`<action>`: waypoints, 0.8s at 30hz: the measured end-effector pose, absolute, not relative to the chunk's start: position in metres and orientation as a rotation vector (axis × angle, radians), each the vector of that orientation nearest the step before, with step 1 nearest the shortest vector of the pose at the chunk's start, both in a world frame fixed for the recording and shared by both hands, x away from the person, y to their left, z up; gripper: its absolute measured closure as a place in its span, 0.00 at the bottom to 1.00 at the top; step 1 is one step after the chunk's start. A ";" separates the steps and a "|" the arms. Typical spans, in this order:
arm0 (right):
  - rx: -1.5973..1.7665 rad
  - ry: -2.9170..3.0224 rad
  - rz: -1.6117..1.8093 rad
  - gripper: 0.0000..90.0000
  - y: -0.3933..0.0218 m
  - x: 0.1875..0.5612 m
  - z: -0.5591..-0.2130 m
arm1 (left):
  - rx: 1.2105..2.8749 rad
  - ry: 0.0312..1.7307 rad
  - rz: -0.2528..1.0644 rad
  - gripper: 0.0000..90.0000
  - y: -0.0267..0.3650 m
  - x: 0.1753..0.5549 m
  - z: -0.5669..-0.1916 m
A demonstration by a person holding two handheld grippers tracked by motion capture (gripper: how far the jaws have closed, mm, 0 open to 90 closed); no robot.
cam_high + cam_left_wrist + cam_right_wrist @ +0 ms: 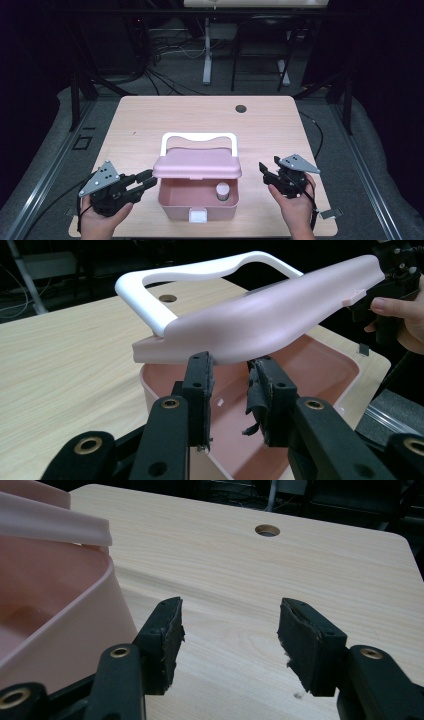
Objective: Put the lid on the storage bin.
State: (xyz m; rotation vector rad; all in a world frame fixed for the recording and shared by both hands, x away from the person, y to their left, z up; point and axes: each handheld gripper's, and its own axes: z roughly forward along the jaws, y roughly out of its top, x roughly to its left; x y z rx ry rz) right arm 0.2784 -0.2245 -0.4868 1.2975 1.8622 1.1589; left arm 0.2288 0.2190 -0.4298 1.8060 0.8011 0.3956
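Plenty of bare table [150, 115] behind and on both sides of the pink box [197, 200]. Its lid [197, 165] stands half up over the back of the opening, white handle [198, 140] behind it, so the way in is from the front; a small jar [222, 191] takes the right inner corner.

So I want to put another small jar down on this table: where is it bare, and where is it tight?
The table is bare behind the pink box, from its white handle to the cable hole, and along both far corners. It is tight beside the box: the left gripper nearly touches its lid, and the right gripper waits close on the other side.
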 end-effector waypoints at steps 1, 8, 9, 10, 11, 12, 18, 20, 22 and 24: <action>1.300 1.859 1.159 0.47 -0.225 0.278 -0.487 | 1.805 0.798 0.397 0.79 0.219 0.228 -0.431; 1.304 1.858 1.159 0.47 -0.227 0.278 -0.488 | 1.814 0.796 0.396 0.79 0.220 0.223 -0.435; 1.304 1.858 1.158 0.47 -0.227 0.278 -0.488 | 1.820 0.795 0.396 0.79 0.219 0.222 -0.436; 1.303 1.860 1.154 0.47 -0.227 0.278 -0.489 | 1.821 0.796 0.397 0.79 0.219 0.222 -0.437; 1.303 1.860 1.154 0.47 -0.227 0.278 -0.489 | 1.823 0.794 0.398 0.79 0.219 0.221 -0.437; 1.301 1.857 1.155 0.47 -0.226 0.278 -0.490 | 1.821 0.797 0.393 0.79 0.220 0.220 -0.439; 1.299 1.854 1.158 0.47 -0.226 0.277 -0.491 | 1.829 0.794 0.391 0.79 0.220 0.217 -0.444; 1.296 1.857 1.155 0.47 -0.226 0.277 -0.492 | 1.830 0.793 0.392 0.79 0.220 0.216 -0.447; 1.296 1.858 1.153 0.47 -0.226 0.277 -0.493 | 1.834 0.790 0.392 0.79 0.221 0.215 -0.449; 1.294 1.861 1.150 0.47 -0.226 0.277 -0.493 | 1.832 0.790 0.393 0.79 0.221 0.214 -0.451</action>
